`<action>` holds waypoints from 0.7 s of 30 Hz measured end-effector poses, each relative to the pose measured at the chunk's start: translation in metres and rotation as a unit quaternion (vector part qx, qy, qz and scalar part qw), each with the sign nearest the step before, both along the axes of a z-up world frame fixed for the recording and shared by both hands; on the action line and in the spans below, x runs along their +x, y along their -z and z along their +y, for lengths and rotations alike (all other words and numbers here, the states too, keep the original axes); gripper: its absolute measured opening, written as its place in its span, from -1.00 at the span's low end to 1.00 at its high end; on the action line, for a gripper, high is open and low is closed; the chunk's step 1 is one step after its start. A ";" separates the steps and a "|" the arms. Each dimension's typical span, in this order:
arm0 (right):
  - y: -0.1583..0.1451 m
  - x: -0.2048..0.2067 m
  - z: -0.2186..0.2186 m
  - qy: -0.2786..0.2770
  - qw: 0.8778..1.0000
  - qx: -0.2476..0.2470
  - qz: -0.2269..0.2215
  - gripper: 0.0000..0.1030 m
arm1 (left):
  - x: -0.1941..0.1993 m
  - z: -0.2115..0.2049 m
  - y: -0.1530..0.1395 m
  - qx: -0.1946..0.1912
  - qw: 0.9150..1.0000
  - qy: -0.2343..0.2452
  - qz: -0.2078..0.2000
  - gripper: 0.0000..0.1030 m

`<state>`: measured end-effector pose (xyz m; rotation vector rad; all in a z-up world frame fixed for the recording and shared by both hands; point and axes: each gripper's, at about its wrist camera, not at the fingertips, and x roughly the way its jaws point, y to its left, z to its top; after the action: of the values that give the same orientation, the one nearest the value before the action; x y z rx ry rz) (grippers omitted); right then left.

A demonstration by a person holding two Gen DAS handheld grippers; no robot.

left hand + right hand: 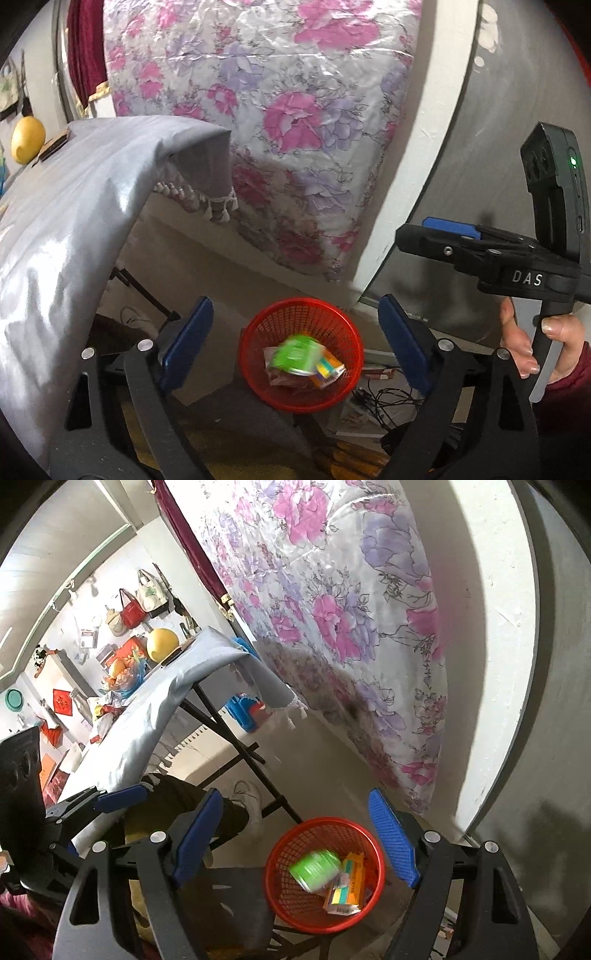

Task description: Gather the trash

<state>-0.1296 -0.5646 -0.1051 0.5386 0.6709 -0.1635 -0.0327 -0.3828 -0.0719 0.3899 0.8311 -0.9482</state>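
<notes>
A red mesh basket stands on the floor below both grippers; it also shows in the right wrist view. In it lie a blurred green packet, an orange and yellow carton and other wrappers. My left gripper is open and empty above the basket. My right gripper is open and empty above it too. The right gripper shows in the left wrist view at the right, held by a hand. The left gripper shows in the right wrist view at the left.
A folding table with a grey cloth stands at the left. A flower-patterned mattress leans on the wall behind. Cables lie on the floor by the basket. A white shoe is beside it.
</notes>
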 end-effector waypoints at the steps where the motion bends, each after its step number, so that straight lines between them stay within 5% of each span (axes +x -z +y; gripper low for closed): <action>1: 0.000 0.001 0.001 -0.002 1.000 -0.001 0.000 0.56 | 0.001 0.003 0.000 0.000 1.000 -0.006 -0.002 0.75; 21: -0.021 0.012 0.032 -0.038 0.999 -0.017 -0.017 0.59 | 0.037 0.080 -0.025 -0.051 0.990 -0.130 -0.015 0.79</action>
<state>-0.1174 -0.5329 -0.0838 0.4819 0.6535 -0.0949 0.0038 -0.3032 -0.0470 0.1991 0.7815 -0.7365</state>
